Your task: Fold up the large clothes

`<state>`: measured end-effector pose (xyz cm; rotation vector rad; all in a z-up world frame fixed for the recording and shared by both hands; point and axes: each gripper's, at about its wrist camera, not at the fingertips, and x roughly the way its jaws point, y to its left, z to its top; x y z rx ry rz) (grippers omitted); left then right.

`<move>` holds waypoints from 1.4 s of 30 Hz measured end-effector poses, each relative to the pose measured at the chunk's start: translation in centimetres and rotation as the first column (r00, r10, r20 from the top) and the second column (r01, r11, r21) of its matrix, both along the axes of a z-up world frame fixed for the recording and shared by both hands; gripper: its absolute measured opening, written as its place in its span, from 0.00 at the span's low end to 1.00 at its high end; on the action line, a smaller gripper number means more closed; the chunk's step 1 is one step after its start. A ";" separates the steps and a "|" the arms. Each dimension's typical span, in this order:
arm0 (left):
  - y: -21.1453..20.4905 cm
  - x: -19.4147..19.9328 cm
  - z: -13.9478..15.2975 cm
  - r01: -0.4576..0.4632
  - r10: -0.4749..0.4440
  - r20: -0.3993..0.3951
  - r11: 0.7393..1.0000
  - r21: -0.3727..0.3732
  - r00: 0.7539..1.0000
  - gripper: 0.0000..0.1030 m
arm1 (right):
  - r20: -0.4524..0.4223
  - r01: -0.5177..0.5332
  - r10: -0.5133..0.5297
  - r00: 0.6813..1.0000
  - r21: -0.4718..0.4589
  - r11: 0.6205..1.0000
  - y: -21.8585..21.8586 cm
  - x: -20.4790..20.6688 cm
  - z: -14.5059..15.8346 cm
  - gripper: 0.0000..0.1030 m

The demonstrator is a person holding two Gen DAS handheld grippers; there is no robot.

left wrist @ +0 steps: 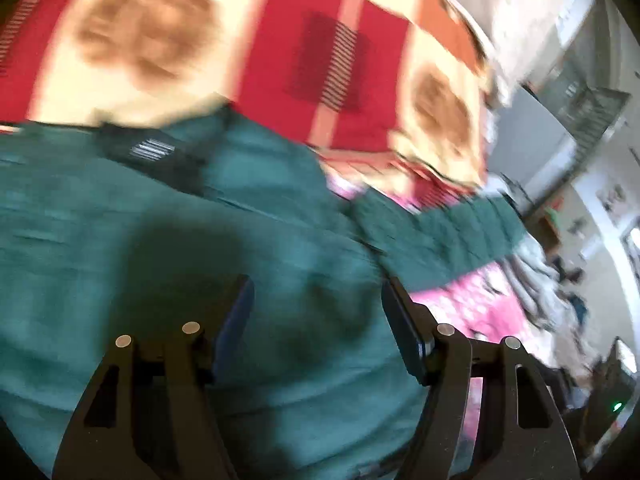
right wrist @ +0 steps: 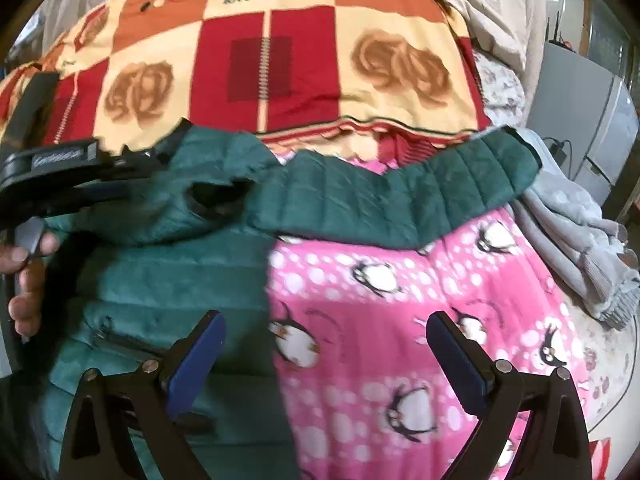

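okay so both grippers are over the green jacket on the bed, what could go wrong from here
1. The sleeve stretches sideways across the pink penguin blanket; a pinch there might catch the blanket too.
2. The grey garment lies close to the cuff, so the fold could drag it along.
3. The right gripper is open, straddling the green quilted jacket's edge; the left gripper is open too, and its view is blurred, so aim may be off.

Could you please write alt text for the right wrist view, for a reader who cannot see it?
A green jacket lies on a pink penguin blanket, one sleeve stretched right. The right gripper hovers open above the jacket's edge, while the left gripper reaches in near the collar. A patchwork quilt lies behind.
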<state>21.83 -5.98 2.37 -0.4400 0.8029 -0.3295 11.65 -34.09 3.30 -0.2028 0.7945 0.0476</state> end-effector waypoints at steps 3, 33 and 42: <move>6.7 -1.0 0.3 -0.176 0.176 0.004 0.982 0.062 0.984 0.65 | 0.034 -0.074 0.074 0.997 0.013 0.997 2.6 0.8 0.8 0.97; 15.1 2.2 -5.3 -0.351 0.379 -0.045 0.891 0.287 0.924 0.76 | -0.223 -0.262 0.314 0.923 0.231 0.937 14.0 18.0 -8.7 0.91; 16.4 0.5 -5.7 -0.357 0.403 -0.113 0.887 0.292 0.908 0.76 | -0.081 -0.335 0.365 0.928 0.248 0.909 16.0 14.2 -3.2 0.84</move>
